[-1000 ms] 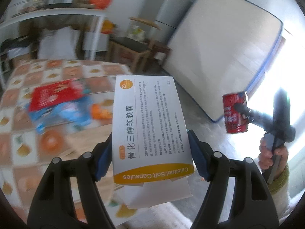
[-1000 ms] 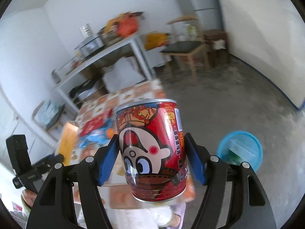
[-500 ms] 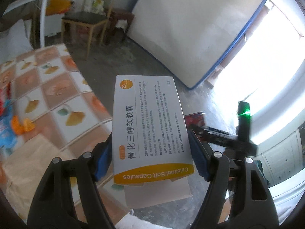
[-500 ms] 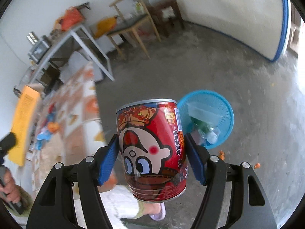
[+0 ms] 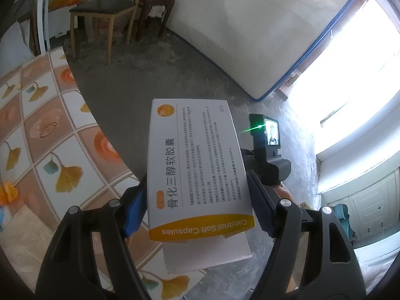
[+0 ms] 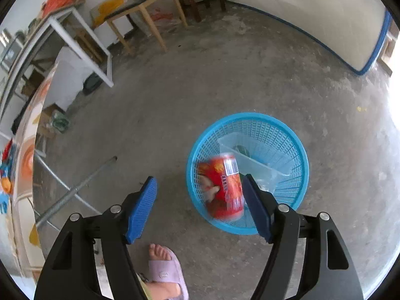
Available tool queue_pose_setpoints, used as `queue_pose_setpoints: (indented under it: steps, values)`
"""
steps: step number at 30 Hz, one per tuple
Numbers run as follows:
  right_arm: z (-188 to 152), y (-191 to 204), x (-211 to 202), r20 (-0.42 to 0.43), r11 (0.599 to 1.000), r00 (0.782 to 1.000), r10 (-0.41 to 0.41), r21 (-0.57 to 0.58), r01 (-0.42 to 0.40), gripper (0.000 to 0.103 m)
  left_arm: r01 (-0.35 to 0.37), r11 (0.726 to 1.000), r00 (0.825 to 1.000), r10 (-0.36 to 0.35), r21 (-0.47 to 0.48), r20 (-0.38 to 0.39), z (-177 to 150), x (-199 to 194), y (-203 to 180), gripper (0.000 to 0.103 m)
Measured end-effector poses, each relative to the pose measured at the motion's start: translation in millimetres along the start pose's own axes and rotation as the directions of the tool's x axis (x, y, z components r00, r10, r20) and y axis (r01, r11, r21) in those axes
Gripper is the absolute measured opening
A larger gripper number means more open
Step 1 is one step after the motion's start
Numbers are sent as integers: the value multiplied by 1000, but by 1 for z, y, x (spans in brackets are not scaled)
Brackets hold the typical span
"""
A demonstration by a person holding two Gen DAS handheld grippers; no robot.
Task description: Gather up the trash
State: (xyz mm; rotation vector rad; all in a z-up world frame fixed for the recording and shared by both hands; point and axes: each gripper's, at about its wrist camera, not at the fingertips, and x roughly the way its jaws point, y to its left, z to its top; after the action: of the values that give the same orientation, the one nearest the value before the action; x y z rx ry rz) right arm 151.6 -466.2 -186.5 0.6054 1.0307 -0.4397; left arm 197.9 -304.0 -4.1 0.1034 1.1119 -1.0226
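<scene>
My left gripper (image 5: 197, 187) is shut on a white and orange medicine box (image 5: 197, 160), held out past the table's edge above the concrete floor. In the right wrist view my right gripper (image 6: 198, 182) points down at a blue plastic basket (image 6: 250, 117) on the floor. Its jaws are opening and nothing is between the pads. The red drink can (image 6: 222, 185), blurred and tilted, is falling free into the basket just beyond the right pad (image 6: 255, 205). A clear plastic tub (image 6: 255, 155) lies inside the basket.
A table with a flower-tiled cloth (image 5: 50, 137) fills the left of the left wrist view. A wooden chair (image 5: 105, 7) and a leaning mattress (image 5: 250, 25) stand beyond. A foot in a lilac slipper (image 6: 165, 267) and metal table legs (image 6: 75, 192) are near the basket.
My right gripper sank toward the blue basket and let go of the red can, which now drops into it. The left gripper swung away from the table, still holding the box.
</scene>
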Motion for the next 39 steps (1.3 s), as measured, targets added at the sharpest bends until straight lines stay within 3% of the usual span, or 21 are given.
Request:
queue_pose_setpoints:
  steps: [9, 14, 17, 21, 23, 27, 31, 39]
  values:
    - [-53, -34, -59, 130, 993, 990, 54, 98, -67, 69, 10, 999, 994, -15, -46, -108, 14, 53, -8, 70]
    - [-96, -58, -89, 157, 982, 986, 53, 172, -80, 70, 11, 990, 979, -39, -139, -200, 22, 99, -10, 70]
    - [-116, -74, -100, 164, 972, 985, 46, 222, -83, 70, 0, 992, 977, -28, -127, -213, 29, 117, -20, 70]
    - [-135, -97, -110, 165, 953, 986, 33, 291, -80, 70, 15, 993, 974, -40, -115, -223, 38, 135, -38, 69]
    - [-141, -105, -111, 157, 948, 987, 22, 312, -71, 70, 24, 994, 974, -47, -104, -219, 43, 142, -45, 61]
    - [-152, -122, -108, 142, 929, 990, 16, 363, -67, 70, 50, 993, 975, -71, -104, -210, 49, 153, -63, 61]
    - [-161, -129, -109, 142, 919, 990, 16, 387, -71, 70, 26, 996, 978, -44, -88, -203, 55, 171, -73, 61]
    - [-186, -149, -105, 125, 891, 992, 17, 449, -71, 70, 36, 999, 989, -40, -28, -140, 46, 126, -67, 63]
